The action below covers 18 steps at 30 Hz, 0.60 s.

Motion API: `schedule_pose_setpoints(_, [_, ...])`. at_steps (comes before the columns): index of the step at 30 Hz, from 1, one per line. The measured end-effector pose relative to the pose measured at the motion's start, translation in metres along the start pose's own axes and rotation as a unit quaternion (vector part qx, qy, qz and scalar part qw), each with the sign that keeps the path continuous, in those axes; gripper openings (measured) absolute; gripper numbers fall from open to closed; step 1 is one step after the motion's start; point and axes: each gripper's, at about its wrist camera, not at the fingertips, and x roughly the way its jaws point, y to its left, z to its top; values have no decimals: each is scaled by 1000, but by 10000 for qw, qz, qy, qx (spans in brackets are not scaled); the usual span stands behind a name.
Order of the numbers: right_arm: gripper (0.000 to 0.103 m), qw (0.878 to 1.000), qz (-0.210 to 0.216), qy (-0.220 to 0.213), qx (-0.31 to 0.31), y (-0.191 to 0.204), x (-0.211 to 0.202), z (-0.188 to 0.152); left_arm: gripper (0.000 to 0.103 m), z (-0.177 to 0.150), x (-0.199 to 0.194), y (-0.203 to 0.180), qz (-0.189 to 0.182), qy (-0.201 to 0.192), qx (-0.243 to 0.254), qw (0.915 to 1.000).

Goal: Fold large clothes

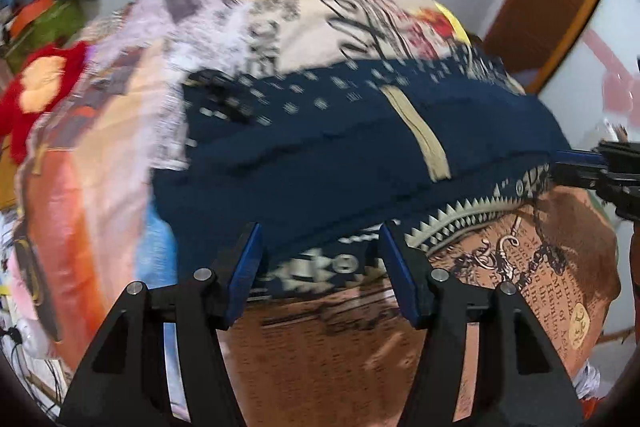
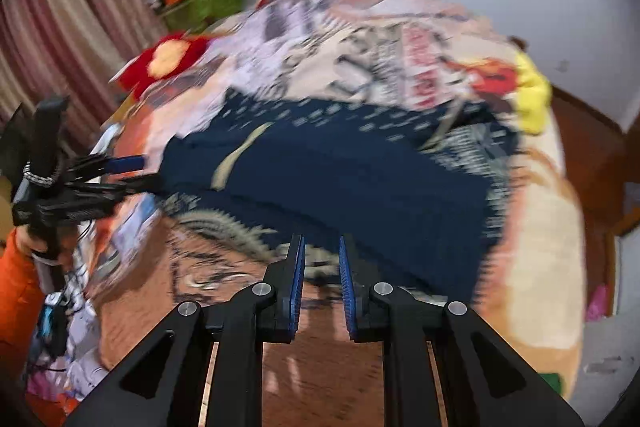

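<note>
Left wrist view, gripper: left gripper [image 1: 320, 239] points down at the bed with its blue-padded jaws standing well apart and nothing between them; the navy cloth's edge lies just past the fingertips [image 1: 250, 251].
Left wrist view, garment: navy garment [image 1: 340, 147] is spread flat straight ahead of the gripper, with a tan strip across its middle, pale speckles on its far part and a cream zigzag border on the near right edge.
Left wrist view, bed: printed bedspread [image 1: 520, 267] lies under the garment, brown with lettering nearest the gripper.
Left wrist view, other tool: right gripper [image 1: 580, 163] enters from the right, its tip at the garment's right edge; whether it touches is unclear.
Left wrist view, surroundings: red plush toy [image 1: 36, 95] sits far to the left.

Right wrist view, gripper: the right gripper [image 2: 322, 247] shows a narrow gap between its pads, with no cloth in it.
Right wrist view, garment: the navy garment [image 2: 360, 179] lies ahead of and just beyond the fingertips, blurred.
Right wrist view, other tool: the left gripper [image 2: 136, 171] is at the left, at the garment's left edge, held by a hand [image 2: 38, 243] in an orange sleeve [image 2: 16, 287].
Right wrist view, surroundings: yellow cloth [image 2: 532, 99] lies far ahead to the right.
</note>
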Motion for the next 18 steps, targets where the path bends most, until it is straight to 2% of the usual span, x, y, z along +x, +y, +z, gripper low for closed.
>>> schedule_pose_setpoints(2, [13, 9997, 176, 187, -21, 10, 15, 2, 60, -1, 14, -8, -57, 177, 98, 9998])
schedule_pose_setpoints(5, [13, 9976, 434, 533, -61, 20, 42, 4, 69, 0, 26, -15, 216, 152, 290, 9992])
schedule_pose_setpoints(9, [13, 9962, 308, 782, -212, 29, 70, 10, 70, 15, 28, -3, 243, 31, 188, 9995])
schedule_pose_setpoints(13, [12, 9965, 422, 698, -161, 23, 72, 26, 70, 38, 25, 17, 274, -126, -48, 9995])
schedule_pose_setpoints(16, [12, 9971, 550, 510, -118, 13, 67, 41, 70, 58, 33, 28, 525, -187, 2, 9984])
schedule_pose_setpoints(17, [13, 9977, 501, 432, -120, 10, 66, 46, 70, 65, 38, 31, 572, -178, 24, 9982])
schedule_pose_setpoints(18, [13, 9990, 246, 330, -151, 5, 66, 54, 70, 72, 44, 35, 597, -164, 27, 9981])
